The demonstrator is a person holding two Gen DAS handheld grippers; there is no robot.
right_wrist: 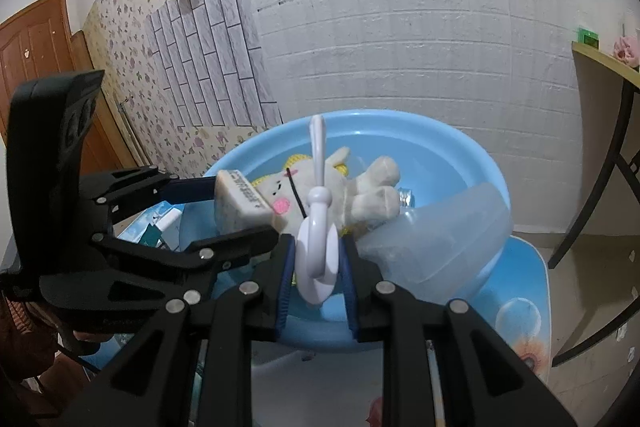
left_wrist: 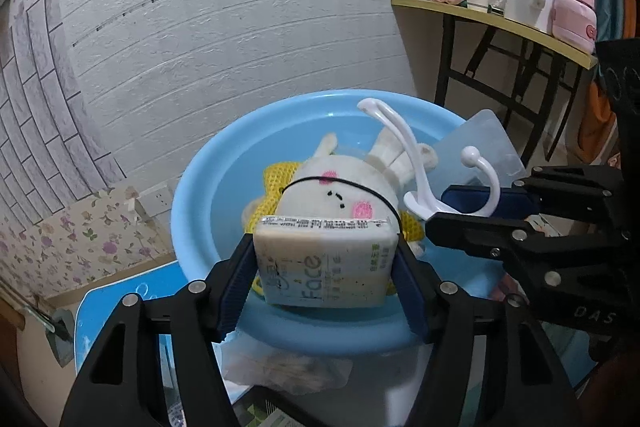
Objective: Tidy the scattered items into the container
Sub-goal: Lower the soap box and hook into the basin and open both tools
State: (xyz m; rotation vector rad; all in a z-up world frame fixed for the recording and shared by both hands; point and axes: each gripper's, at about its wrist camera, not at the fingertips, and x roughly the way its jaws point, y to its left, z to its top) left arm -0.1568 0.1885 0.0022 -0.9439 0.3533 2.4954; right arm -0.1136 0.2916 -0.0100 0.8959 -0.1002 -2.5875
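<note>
Release comes next: left gripper clamps tissue pack, right gripper pinches white hook, both over the centre-frame basin.

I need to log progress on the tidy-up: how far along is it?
Done: the plush rabbit and a clear plastic piece already lie in the blue basin. In hand: the left hand-held gripper clamps a tissue pack over the basin, and the right hand-held gripper clamps a white hook. Left: releasing both inside.

The right hand-held gripper clamps a white hook seemingly above the blue basin.
</note>
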